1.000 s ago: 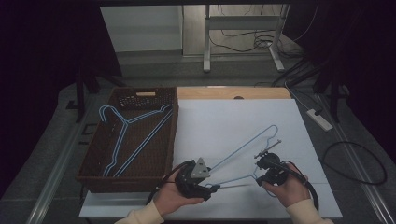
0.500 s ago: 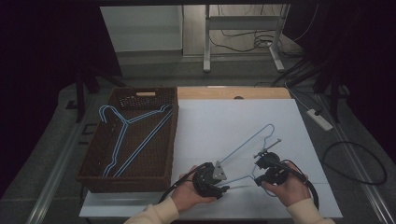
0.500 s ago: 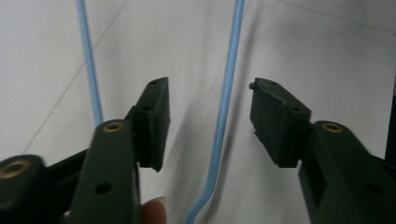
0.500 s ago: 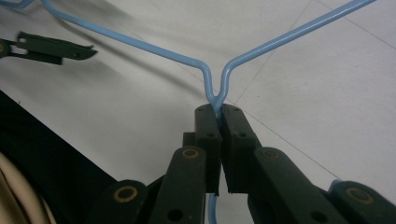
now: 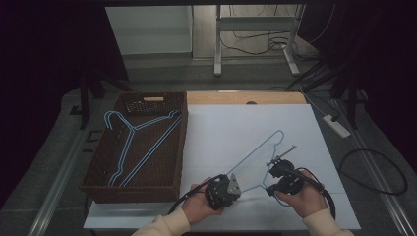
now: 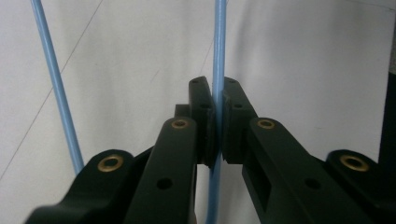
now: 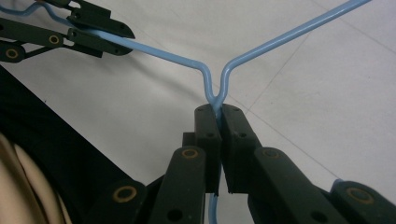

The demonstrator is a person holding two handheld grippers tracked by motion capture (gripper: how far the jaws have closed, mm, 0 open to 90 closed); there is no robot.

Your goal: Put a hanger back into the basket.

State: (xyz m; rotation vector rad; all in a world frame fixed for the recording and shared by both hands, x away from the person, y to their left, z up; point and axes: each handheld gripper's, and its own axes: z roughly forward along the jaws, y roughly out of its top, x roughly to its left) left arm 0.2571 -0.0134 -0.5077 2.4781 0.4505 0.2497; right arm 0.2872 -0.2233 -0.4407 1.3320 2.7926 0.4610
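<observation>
Gripping the blue wire hanger (image 5: 255, 160) above the white desk (image 5: 221, 132): right claw (image 7: 218, 109) clamped at its neck. Left claw (image 6: 215, 93), just closed, pinching one wire arm.

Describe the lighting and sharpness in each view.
High view: dim, with dark surroundings, only the white table fairly lit. Left gripper view: evenly lit, hanger wire sharp, near jaws soft. Right gripper view: bright, soft shadows beneath the hanger.

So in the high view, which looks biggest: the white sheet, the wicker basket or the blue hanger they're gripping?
Largest to smallest:
1. white sheet
2. wicker basket
3. blue hanger, clamped by both grippers.
Its outline is clearly smaller than the basket's.
</observation>
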